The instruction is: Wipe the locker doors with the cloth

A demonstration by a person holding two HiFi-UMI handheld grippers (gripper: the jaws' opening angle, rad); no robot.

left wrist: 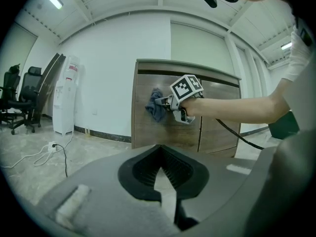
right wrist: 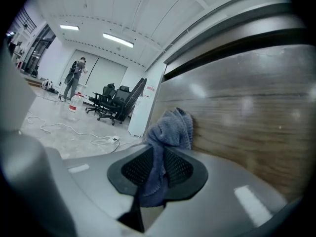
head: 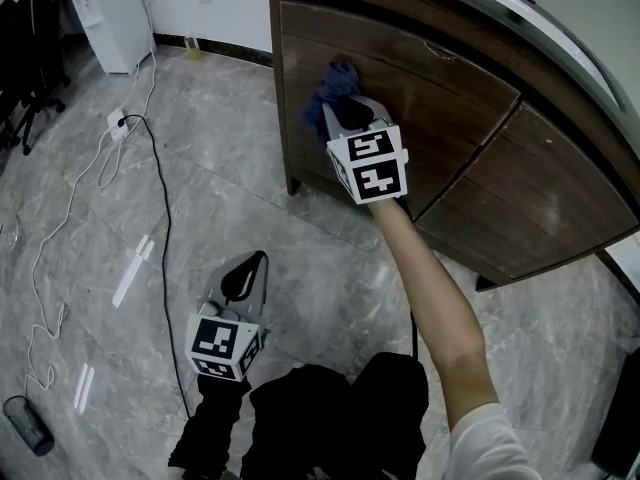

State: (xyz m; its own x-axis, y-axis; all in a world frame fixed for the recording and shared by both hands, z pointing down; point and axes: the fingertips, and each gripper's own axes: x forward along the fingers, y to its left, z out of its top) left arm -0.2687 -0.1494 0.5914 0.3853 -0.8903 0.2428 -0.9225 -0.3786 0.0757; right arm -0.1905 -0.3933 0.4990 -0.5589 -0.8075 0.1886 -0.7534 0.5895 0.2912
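Head view steeply downward, gripper views level, sharing locker doors (head: 450,98)

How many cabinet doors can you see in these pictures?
2. The left door, against which the right claw holds the blue cloth, and the right door beside it. Others may lie beyond the frame's edge.

The cloth (head: 335,80) lies against the left locker door (head: 420,88), near its upper left corner, between the jaws of the right gripper (head: 343,108) (its bunched end sticks out ahead of them). A second locker door (head: 540,198) stands to the right. The left gripper (head: 250,273) hangs over the floor (head: 250,168), well apart from the locker. To its left a cable (head: 163,218) runs across the floor to a power strip (head: 117,123), and a water dispenser (head: 110,13) stands behind that.
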